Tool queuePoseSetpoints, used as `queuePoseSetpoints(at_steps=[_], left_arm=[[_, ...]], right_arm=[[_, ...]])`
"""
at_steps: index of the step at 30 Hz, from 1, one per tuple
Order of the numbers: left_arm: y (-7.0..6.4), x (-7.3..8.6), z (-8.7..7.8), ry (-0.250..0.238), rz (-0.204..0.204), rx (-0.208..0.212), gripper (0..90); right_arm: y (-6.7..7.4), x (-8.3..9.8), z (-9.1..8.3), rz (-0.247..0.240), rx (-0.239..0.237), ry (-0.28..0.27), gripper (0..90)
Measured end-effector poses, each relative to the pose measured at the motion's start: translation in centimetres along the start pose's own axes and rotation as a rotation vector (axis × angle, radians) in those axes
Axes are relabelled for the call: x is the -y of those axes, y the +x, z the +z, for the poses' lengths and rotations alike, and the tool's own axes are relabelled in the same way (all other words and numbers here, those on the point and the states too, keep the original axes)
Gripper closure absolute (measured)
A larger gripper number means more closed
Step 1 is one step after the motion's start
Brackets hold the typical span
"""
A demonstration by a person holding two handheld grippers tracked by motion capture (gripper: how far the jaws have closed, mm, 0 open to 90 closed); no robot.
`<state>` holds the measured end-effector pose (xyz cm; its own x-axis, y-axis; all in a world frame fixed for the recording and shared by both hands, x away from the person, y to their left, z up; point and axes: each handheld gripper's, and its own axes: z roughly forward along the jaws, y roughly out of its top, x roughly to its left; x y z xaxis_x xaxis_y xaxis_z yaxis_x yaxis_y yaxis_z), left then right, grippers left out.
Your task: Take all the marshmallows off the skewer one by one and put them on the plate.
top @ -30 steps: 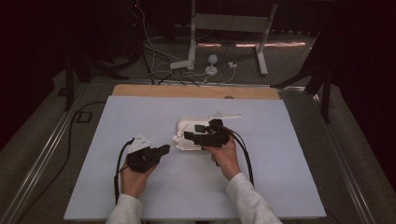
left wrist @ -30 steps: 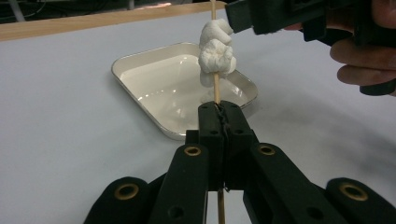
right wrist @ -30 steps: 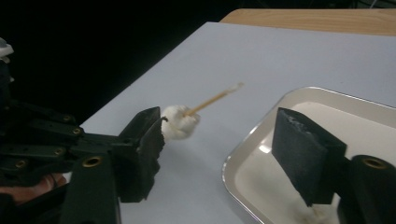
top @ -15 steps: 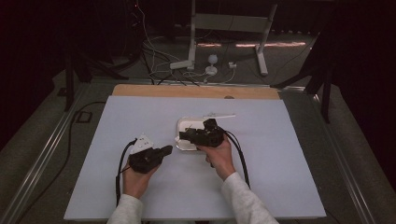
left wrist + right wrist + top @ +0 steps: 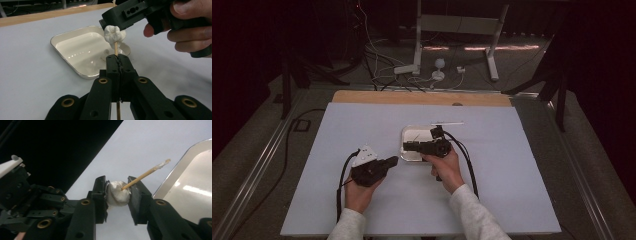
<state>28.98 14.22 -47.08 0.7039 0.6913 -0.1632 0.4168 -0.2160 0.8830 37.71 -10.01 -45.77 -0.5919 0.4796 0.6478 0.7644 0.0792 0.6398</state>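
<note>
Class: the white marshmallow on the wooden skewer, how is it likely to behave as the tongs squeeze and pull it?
The marshmallow probably squashes easily: it bulges, lumpy, between the right tongs, whose jaws have just been closing. It may stick: residue coats the skewer tip. It looks light, since that thin stick carries it.

A pale sheet (image 5: 512, 170) covers the table, with a wooden strip (image 5: 422, 98) bare along its far edge. Beyond it, on the dark floor, lie tangled cables (image 5: 382, 65), a metal stand (image 5: 462, 30) and a small white lamp-like object (image 5: 439, 67).
</note>
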Motion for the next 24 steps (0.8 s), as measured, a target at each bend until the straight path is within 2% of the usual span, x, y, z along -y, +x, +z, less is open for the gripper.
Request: queuePoseSetpoints(at_steps=[6, 13, 20, 24], left_arm=[[-0.2, -0.1, 0.2, -0.004, 0.016, -0.007, 90.0], [-0.4, -0.2, 0.1, -0.004, 0.032, -0.014, 90.0], [-0.7, -0.3, 0.1, 0.000, 0.056, -0.034, 90.0], [-0.7, -0.3, 0.1, 0.001, 0.060, -0.034, 90.0]], right_arm=[[0.5, -0.1, -0.5, -0.030, 0.015, -0.041, 75.5], [0.6, -0.2, -1.1, -0.028, 0.031, -0.098, 77.7], [0.4, -0.4, -1.3, -0.012, 0.040, -0.117, 78.2], [0.4, -0.5, -1.6, -0.020, 0.055, -0.134, 78.3]])
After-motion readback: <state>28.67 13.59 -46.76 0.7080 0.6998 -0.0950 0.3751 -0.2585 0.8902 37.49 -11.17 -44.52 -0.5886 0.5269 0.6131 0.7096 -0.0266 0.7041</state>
